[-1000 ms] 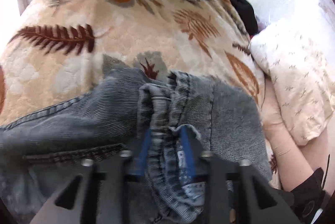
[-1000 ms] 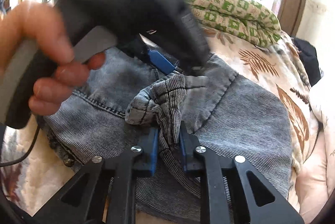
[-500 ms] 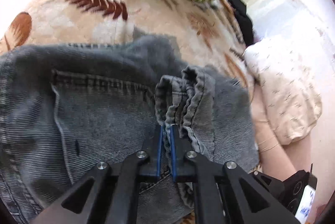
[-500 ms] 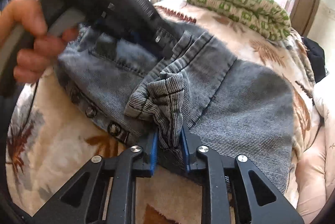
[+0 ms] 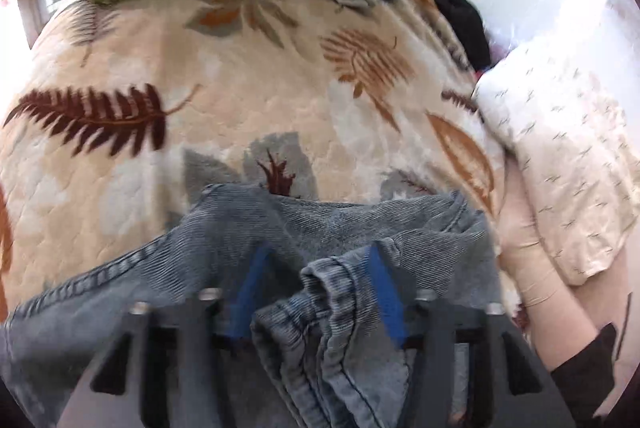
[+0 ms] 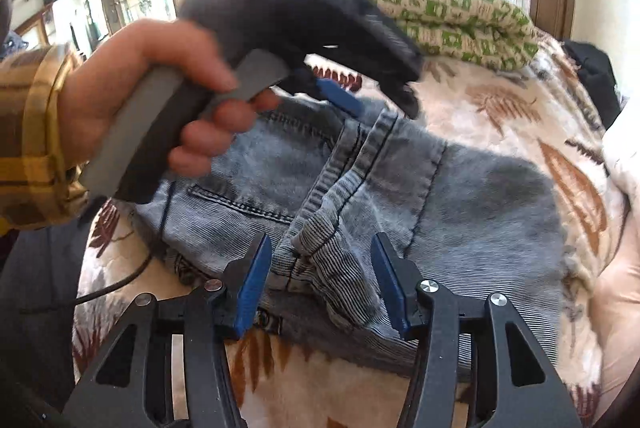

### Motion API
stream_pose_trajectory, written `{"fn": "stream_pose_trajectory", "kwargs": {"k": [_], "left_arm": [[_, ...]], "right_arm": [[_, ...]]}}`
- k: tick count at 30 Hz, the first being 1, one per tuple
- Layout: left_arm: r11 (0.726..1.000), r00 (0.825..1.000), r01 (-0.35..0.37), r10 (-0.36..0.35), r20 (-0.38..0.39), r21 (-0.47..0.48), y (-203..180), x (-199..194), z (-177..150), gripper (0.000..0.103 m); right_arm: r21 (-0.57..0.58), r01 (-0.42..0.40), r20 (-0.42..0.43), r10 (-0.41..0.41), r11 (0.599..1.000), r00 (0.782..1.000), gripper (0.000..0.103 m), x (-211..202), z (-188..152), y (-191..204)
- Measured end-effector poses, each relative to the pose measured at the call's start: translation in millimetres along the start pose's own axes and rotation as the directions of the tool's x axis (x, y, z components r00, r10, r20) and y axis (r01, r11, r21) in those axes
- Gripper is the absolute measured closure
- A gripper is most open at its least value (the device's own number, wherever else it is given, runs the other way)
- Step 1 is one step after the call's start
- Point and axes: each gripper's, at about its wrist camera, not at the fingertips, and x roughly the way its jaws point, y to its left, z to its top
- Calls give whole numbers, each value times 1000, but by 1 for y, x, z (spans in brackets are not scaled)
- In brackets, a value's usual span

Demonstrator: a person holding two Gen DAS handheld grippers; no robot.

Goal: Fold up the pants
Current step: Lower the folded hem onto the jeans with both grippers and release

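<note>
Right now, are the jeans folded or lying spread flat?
Folded, roughly. In the right wrist view the jeans form a compact bundle on the leaf-patterned bedspread, layers overlapping, with a bunched hem on top.

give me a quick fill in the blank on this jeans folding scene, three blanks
1. The folded jeans lie on a blanket printed with ____.
2. The pads of the right hand-held gripper are coloured ____.
3. The person's sleeve holding the left hand-held gripper has a ____ plaid pattern.

Missing words: leaves; blue; yellow
</note>
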Motion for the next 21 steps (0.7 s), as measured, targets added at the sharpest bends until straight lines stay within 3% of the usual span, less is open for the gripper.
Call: {"fn": "stream_pose_trajectory", "kwargs": {"k": [1,3,7,15,18,21], "left_arm": [[1000,1000,-6,7,-9,13,-3,4,-1,80],[999,1000,-17,16,24,44,-9,1,-3,81],[998,998,-2,-2,66,68,-15,-14,-6,82],[998,997,1,-5,77,60,-16,-37,-13,82],[999,997,-27,24,73,46,-10,-44,-22,82],[993,992,-106,102,71,56,-6,-38,-27,82]], "right_arm": [[2,-6,-2,6,1000,1000,72,1,-1,0],[-8,-9,20,9,1000,1000,85,-6,0,1],[22,-45,30,45,999,999,85,-17,2,-4],[58,-81,33,79,995,996,88,-31,0,-6],[44,-94,36,93,995,995,88,-35,-1,1],[24,-99,17,98,995,995,88,-22,-2,7]]}}
